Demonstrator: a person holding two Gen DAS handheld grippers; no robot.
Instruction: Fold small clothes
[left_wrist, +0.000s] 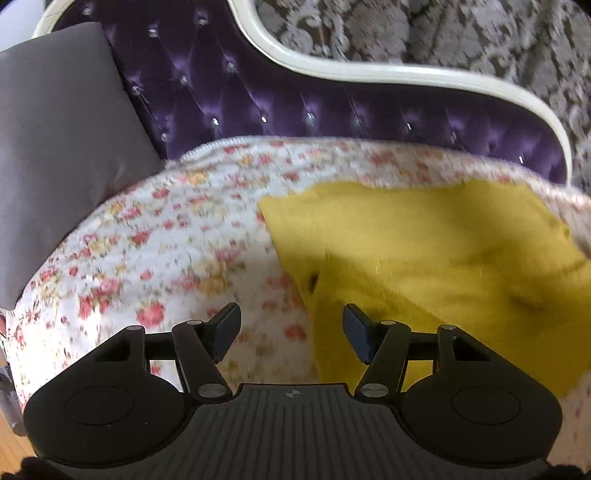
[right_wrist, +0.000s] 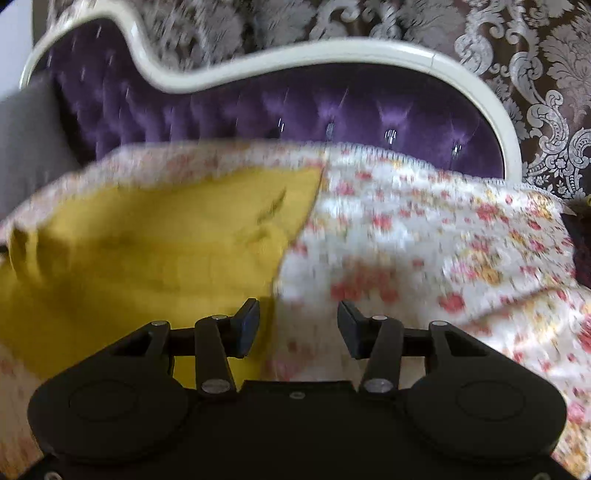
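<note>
A mustard-yellow garment (left_wrist: 424, 251) lies spread on a floral bedspread (left_wrist: 166, 240), with a fold over its near part. My left gripper (left_wrist: 291, 332) is open and empty, just above the garment's near left edge; its right finger is over the yellow cloth. In the right wrist view the same garment (right_wrist: 147, 251) lies at the left on the bedspread (right_wrist: 424, 251). My right gripper (right_wrist: 298, 328) is open and empty at the garment's near right edge, its left finger over the cloth. Both views are blurred.
A purple tufted headboard (left_wrist: 295, 99) with a cream frame stands behind the bed; it also shows in the right wrist view (right_wrist: 295, 107). A grey pillow (left_wrist: 55, 147) lies at the left. A dark object (right_wrist: 580, 243) sits at the bed's right edge.
</note>
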